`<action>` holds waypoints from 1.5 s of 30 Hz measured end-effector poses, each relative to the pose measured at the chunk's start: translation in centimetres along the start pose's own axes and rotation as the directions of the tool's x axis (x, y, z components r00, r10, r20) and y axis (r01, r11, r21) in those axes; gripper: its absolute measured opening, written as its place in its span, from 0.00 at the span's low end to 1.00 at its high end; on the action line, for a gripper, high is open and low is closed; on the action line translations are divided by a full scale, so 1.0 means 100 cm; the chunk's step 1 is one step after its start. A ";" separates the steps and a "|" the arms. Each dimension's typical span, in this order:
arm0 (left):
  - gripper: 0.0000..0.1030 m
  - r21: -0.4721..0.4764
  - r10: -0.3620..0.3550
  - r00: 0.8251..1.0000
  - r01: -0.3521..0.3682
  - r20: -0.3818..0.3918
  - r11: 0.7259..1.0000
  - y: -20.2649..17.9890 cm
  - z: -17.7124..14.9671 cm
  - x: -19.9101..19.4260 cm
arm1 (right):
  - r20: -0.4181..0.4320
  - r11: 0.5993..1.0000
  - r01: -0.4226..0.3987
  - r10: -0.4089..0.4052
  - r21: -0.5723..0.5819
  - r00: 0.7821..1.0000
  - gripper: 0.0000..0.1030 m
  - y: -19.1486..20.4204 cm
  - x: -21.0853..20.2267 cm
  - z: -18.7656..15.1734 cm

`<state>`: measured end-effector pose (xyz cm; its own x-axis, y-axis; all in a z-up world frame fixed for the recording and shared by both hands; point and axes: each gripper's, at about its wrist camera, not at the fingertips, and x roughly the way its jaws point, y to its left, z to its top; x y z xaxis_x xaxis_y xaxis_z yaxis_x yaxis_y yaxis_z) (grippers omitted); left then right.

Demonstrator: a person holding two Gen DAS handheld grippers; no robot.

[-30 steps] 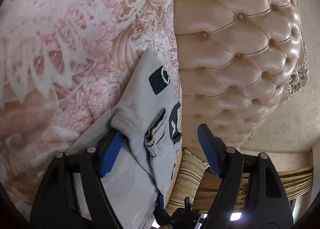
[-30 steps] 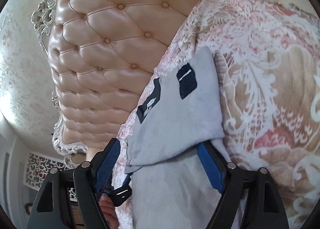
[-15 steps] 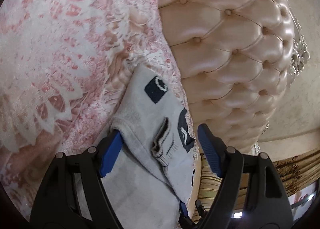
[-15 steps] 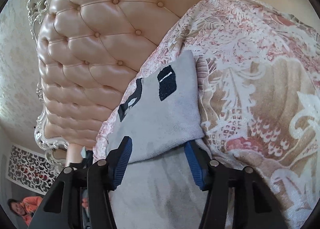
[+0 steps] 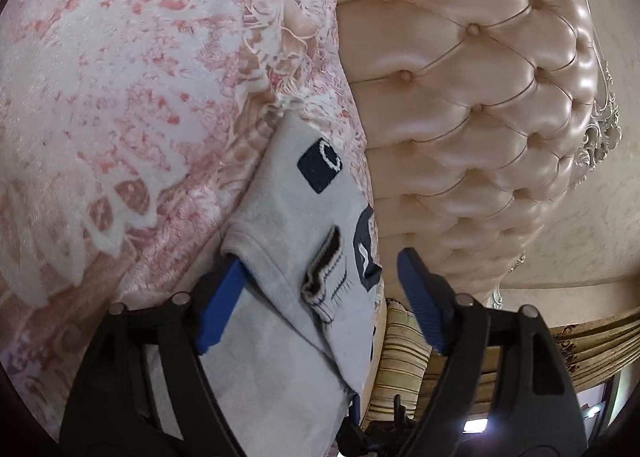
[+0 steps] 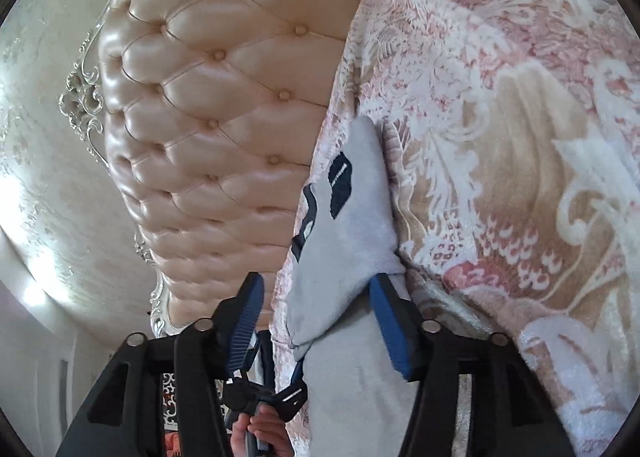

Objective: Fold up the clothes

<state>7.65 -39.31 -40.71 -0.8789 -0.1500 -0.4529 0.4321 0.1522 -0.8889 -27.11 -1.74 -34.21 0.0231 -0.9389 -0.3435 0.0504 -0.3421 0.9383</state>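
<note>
Grey garment folded on pink patterned bed cover, lying close beside tufted headboard. Left tongs spread wide, gripping nothing; one blue pad tucked under the folded edge, the other standing clear toward the headboard. Right tongs likewise wide apart and empty-handed; garment edge lying between the pads, one pad slid beneath the upper fold. A hand visible low in right view.

We look close along both grippers from opposite sides, sharing the grey garment and tufted headboard.
</note>
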 end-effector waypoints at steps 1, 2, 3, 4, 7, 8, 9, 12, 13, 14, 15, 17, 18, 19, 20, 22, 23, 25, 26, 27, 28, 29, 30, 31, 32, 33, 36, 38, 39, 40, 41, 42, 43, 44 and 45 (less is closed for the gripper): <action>0.80 0.004 0.000 1.000 0.000 0.000 1.000 -0.001 -0.001 0.000 | -0.003 1.000 0.017 -0.018 -0.008 1.000 0.57 0.002 0.001 -0.001; 0.82 0.008 0.001 1.000 -0.001 0.000 1.000 -0.003 -0.002 0.000 | -0.005 0.999 0.037 -0.037 -0.019 0.999 0.59 0.006 0.002 -0.002; 0.83 0.012 0.001 1.000 -0.001 0.001 1.000 -0.004 -0.003 0.000 | -0.006 0.998 0.056 -0.056 -0.033 0.998 0.61 0.010 0.004 -0.003; 0.84 0.017 0.002 1.000 -0.002 0.001 1.000 -0.005 -0.004 0.001 | -0.007 0.996 0.075 -0.075 -0.048 0.997 0.66 0.014 0.007 -0.004; 0.87 0.029 0.003 1.000 -0.003 0.002 1.000 -0.009 -0.008 0.001 | -0.006 0.986 0.138 -0.139 -0.097 0.990 0.77 0.026 0.016 -0.007; 0.88 0.032 0.003 1.000 -0.003 0.002 0.999 -0.010 -0.008 0.001 | -0.005 0.980 0.160 -0.162 -0.115 0.987 0.79 0.030 0.019 -0.009; 0.88 0.032 0.004 1.000 -0.004 0.002 0.999 -0.010 -0.008 0.002 | -0.001 0.973 0.189 -0.191 -0.131 0.982 0.79 0.033 0.023 -0.010; 0.88 0.036 0.010 1.000 -0.010 0.001 0.999 -0.011 -0.007 0.003 | -0.019 0.967 0.213 -0.218 -0.143 0.976 0.80 0.039 0.036 -0.014; 0.88 0.040 0.012 1.000 -0.012 0.001 0.999 -0.011 -0.007 0.003 | -0.028 0.966 0.211 -0.217 -0.148 0.976 0.80 0.041 0.040 -0.015; 0.88 0.043 0.014 1.000 -0.014 0.000 0.999 -0.011 -0.007 0.004 | -0.036 0.966 0.208 -0.215 -0.154 0.976 0.80 0.043 0.044 -0.016; 0.88 0.046 0.016 1.000 -0.016 0.000 0.999 -0.011 -0.007 0.004 | -0.034 0.960 0.223 -0.232 -0.172 0.972 0.80 0.046 0.049 -0.017; 0.88 0.059 0.025 1.000 -0.025 0.004 0.998 -0.012 -0.006 0.004 | 0.004 0.940 0.274 -0.279 -0.205 0.960 0.80 0.047 0.054 -0.015; 0.88 0.068 0.030 1.000 -0.030 0.009 0.997 -0.013 -0.005 0.004 | 0.025 0.928 0.299 -0.301 -0.220 0.953 0.80 0.048 0.056 -0.014; 0.88 0.073 0.031 0.999 -0.032 0.020 0.997 -0.014 -0.003 0.003 | 0.043 0.924 0.312 -0.310 -0.221 0.950 0.78 0.048 0.055 -0.014; 0.87 0.071 0.029 0.999 -0.031 0.030 0.997 -0.013 -0.002 0.002 | 0.061 0.921 0.322 -0.317 -0.220 0.947 0.73 0.048 0.054 -0.013; 0.84 0.055 0.031 0.998 -0.034 0.047 0.998 -0.010 0.001 0.001 | 0.097 0.886 0.393 -0.381 -0.247 0.919 0.55 0.048 0.053 -0.017; 0.83 0.044 0.028 0.998 -0.031 0.055 0.999 -0.008 0.001 0.001 | 0.113 0.868 0.422 -0.407 -0.260 0.906 0.49 0.048 0.053 -0.019; 0.81 0.046 0.033 0.997 -0.036 0.063 0.998 -0.006 0.001 0.001 | 0.123 0.854 0.444 -0.427 -0.271 0.896 0.44 0.047 0.053 -0.020; 0.79 0.053 0.038 0.997 -0.042 0.064 0.998 -0.006 0.001 0.000 | 0.127 0.847 0.454 -0.436 -0.276 0.891 0.40 0.047 0.054 -0.020; 0.78 0.059 0.043 0.997 -0.047 0.064 0.997 -0.005 0.001 0.000 | 0.130 0.845 0.460 -0.442 -0.273 0.888 0.37 0.046 0.053 -0.019; 0.77 0.058 0.046 0.997 -0.050 0.061 0.997 -0.004 0.003 0.000 | 0.132 0.842 0.467 -0.448 -0.269 0.884 0.30 0.044 0.053 -0.018; 0.74 0.057 0.049 0.997 -0.052 0.054 0.997 -0.003 0.004 0.000 | 0.135 0.840 0.473 -0.453 -0.265 0.881 0.27 0.043 0.052 -0.018; 0.73 0.056 0.048 0.998 -0.051 0.040 0.997 -0.002 0.005 0.001 | 0.134 0.838 0.474 -0.455 -0.269 0.880 0.26 0.042 0.051 -0.017; 0.73 0.055 0.048 0.999 -0.050 0.026 0.997 -0.002 0.007 0.001 | 0.133 0.836 0.474 -0.456 -0.275 0.880 0.25 0.041 0.049 -0.017; 0.73 0.054 0.048 0.999 -0.048 0.012 0.997 -0.002 0.008 0.001 | 0.131 0.834 0.474 -0.456 -0.281 0.880 0.25 0.039 0.047 -0.017; 0.73 0.051 0.047 0.999 -0.046 -0.003 0.998 -0.001 0.010 0.001 | 0.128 0.834 0.474 -0.457 -0.282 0.880 0.25 0.039 0.047 -0.017; 0.73 0.035 0.044 0.996 -0.041 -0.076 0.999 -0.002 0.013 -0.009 | 0.117 0.834 0.474 -0.460 -0.284 0.880 0.29 0.041 0.045 -0.019; 0.78 0.070 0.082 0.993 -0.076 -0.088 0.995 -0.005 0.012 -0.026 | 0.107 0.832 0.475 -0.465 -0.286 0.879 0.34 0.044 0.039 -0.021; 0.78 0.099 0.100 0.992 -0.091 -0.084 0.991 -0.007 0.011 -0.041 | 0.101 0.833 0.468 -0.460 -0.294 0.882 0.38 0.046 0.035 -0.024; 0.78 0.154 0.120 0.990 -0.107 -0.080 0.982 -0.011 0.005 -0.056 | 0.090 0.834 0.459 -0.455 -0.308 0.886 0.51 0.049 0.032 -0.028; 0.80 0.250 0.147 0.986 -0.123 -0.077 0.960 -0.017 -0.007 -0.073 | 0.100 0.822 0.463 -0.458 -0.330 0.883 0.62 0.054 0.026 -0.034; 0.82 0.343 0.172 0.982 -0.138 -0.071 0.929 -0.023 -0.019 -0.091 | 0.114 0.808 0.470 -0.462 -0.354 0.880 0.63 0.060 0.018 -0.040; 0.83 0.433 0.197 0.978 -0.152 -0.063 0.888 -0.029 -0.031 -0.108 | 0.141 0.797 0.474 -0.457 -0.375 0.878 0.65 0.066 0.008 -0.047; 0.85 0.529 0.216 0.976 -0.165 -0.036 0.832 -0.033 -0.048 -0.126 | 0.186 0.781 0.485 -0.449 -0.393 0.874 0.69 0.074 -0.011 -0.060; 0.90 0.634 0.220 0.975 -0.182 0.020 0.752 -0.033 -0.073 -0.146 | 0.221 0.773 0.496 -0.444 -0.395 0.868 0.72 0.078 -0.026 -0.072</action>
<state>17.52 -30.48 -30.65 -0.7582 -0.1322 -0.6385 0.6133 -0.4772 -0.6294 -19.59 -1.69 -26.30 -0.2227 -0.6719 -0.7063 0.4451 -0.7147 0.5396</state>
